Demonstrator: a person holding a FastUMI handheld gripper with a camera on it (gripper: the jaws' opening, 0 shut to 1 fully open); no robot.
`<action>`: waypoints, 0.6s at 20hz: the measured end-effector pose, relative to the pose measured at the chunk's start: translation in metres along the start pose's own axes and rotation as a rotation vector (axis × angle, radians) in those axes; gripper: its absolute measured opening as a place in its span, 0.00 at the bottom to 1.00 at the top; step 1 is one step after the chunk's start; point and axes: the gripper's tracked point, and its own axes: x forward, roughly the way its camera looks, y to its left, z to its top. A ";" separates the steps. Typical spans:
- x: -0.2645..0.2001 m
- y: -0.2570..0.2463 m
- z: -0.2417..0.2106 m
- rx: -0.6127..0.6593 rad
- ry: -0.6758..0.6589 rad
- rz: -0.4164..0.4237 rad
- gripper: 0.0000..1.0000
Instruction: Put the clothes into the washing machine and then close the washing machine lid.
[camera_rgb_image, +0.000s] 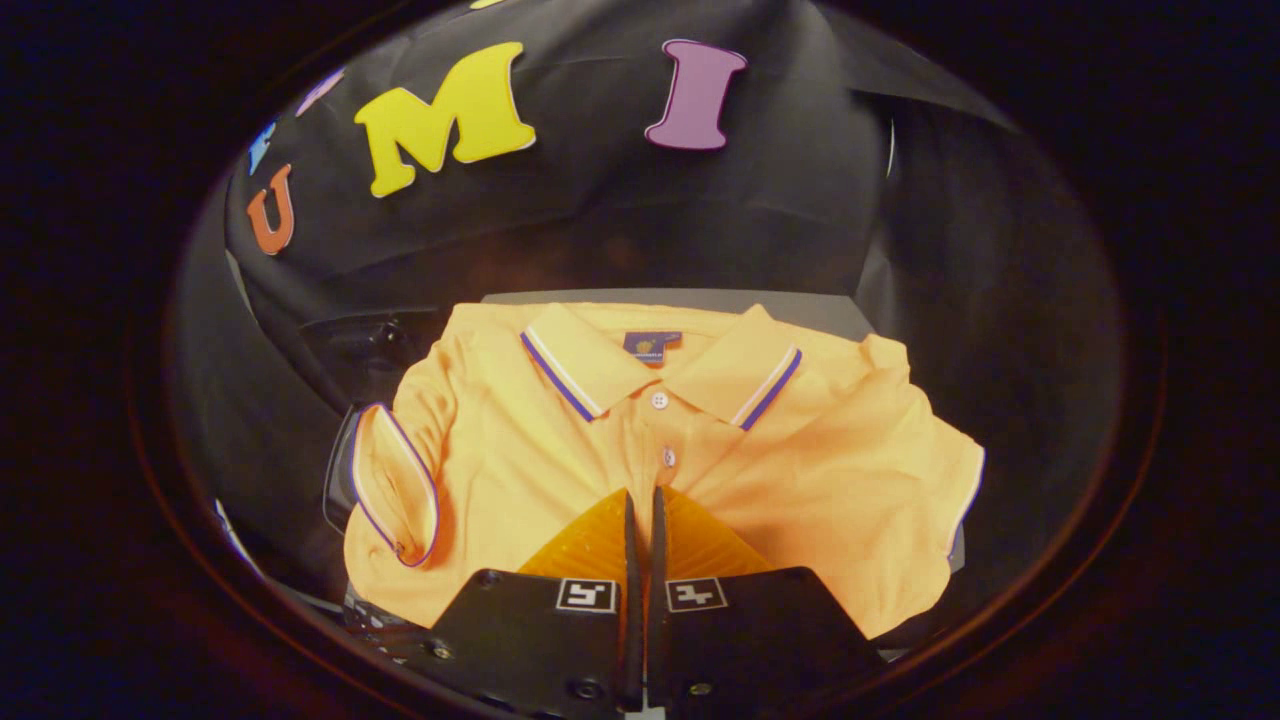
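The tool is clenched, fingers nearly touching, tips over the near front of an orange shirt. The shirt lies spread flat on a grey surface, collar far.

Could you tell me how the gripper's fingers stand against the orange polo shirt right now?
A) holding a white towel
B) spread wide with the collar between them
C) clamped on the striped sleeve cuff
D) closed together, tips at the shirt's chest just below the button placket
D: the gripper has its fingers drawn nearly together, a thin gap left, tips at the chest of the orange polo shirt below the buttons.
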 end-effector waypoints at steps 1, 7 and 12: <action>-0.003 0.003 0.004 -0.002 -0.005 -0.002 0.05; -0.019 0.021 0.032 0.038 -0.056 0.040 0.05; -0.033 0.043 0.059 0.013 -0.095 0.064 0.05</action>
